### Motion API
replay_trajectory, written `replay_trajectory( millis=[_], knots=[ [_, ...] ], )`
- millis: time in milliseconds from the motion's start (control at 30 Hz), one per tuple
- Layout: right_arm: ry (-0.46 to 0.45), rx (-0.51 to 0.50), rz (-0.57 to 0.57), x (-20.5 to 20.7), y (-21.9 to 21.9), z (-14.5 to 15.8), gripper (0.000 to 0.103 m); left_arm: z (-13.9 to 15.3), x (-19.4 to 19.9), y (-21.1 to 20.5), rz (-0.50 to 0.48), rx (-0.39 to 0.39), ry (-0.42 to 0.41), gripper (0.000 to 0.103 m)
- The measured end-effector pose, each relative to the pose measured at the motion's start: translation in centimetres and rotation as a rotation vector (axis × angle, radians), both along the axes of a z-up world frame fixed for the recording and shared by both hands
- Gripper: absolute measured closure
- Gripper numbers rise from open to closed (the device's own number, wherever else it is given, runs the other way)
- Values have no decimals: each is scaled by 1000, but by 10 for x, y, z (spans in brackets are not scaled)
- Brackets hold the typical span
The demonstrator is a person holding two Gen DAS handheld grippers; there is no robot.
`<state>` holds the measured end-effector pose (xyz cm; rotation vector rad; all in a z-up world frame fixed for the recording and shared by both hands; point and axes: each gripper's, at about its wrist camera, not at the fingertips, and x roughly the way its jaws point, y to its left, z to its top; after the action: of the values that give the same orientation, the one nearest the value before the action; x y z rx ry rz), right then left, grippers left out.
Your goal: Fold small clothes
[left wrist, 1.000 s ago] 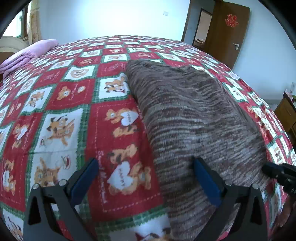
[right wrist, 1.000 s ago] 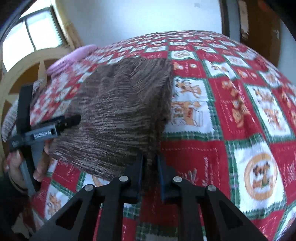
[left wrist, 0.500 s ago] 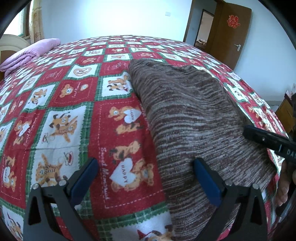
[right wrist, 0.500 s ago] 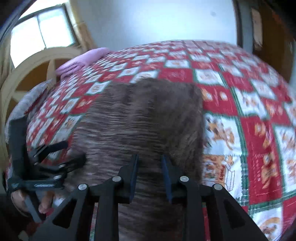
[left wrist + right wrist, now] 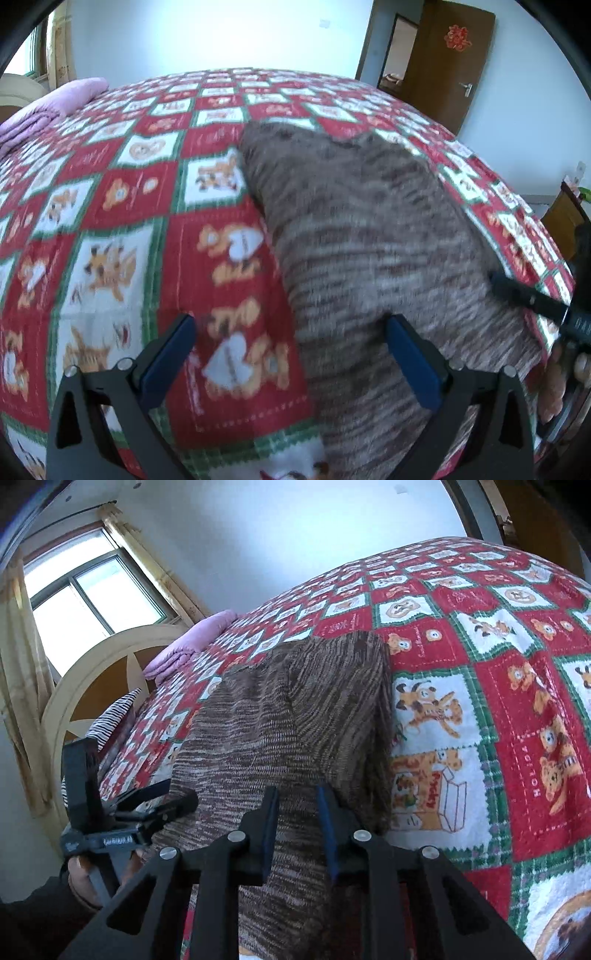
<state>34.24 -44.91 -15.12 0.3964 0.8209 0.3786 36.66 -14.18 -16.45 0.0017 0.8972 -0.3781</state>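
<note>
Lying flat on the red bear blanket is a brown knit garment, already folded into a long shape, with its near end close to both tools. The left gripper has its blue fingers wide apart. One finger hangs over the blanket and the other hangs over the knit, so it holds nothing. The right gripper has its fingers close together, with the knit under them and running up between them. They are closing a bit, but it is hard to tell if the pads press on the cloth.

The grip may be too weak. If the right gripper lifts with only a thin bit of knit, the soft cloth can slip out and the fold can flop open. The left gripper sits half off the cloth, so it may pinch the blanket too and drag it up with the garment.
</note>
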Motion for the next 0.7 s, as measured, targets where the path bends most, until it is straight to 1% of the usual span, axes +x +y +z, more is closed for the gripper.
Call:
replay_trajectory(
  millis=[33, 100, 133, 200, 267, 400, 567, 633, 667, 700],
  knots=[
    [1, 7, -3, -1, -1, -1, 82, 0, 1, -1, 2, -1, -8, 0],
    [13, 21, -25, -2, -6, -5, 93, -7, 4, -3, -12, -7, 16, 0],
    [18, 37, -27, -2, -8, -6, 94, -9, 4, -2, -18, -12, 21, 0],
    [21, 56, -27, -1, -11, -7, 94, -8, 4, 2, -20, -41, 20, 0],
    [17, 47, -22, -2, -10, -5, 94, -9, 4, 2, -20, -50, 23, 0],
    [0, 24, -19, -8, -7, 1, 91, -9, 3, 2, -24, -52, 15, 0],
    [-20, 48, -40, -11, -14, 9, 89, -8, 1, 1, -32, -57, 9, 0],
    [-44, 50, -54, -8, -17, 15, 84, -8, 0, 2, -34, -64, 6, 0],
    [-51, 55, -65, -7, -19, 18, 70, -8, 1, 3, -34, -69, 7, 0],
    [-60, 66, -85, -6, -23, 20, 42, -8, 1, 3, -33, -71, 10, 0]
  ],
)
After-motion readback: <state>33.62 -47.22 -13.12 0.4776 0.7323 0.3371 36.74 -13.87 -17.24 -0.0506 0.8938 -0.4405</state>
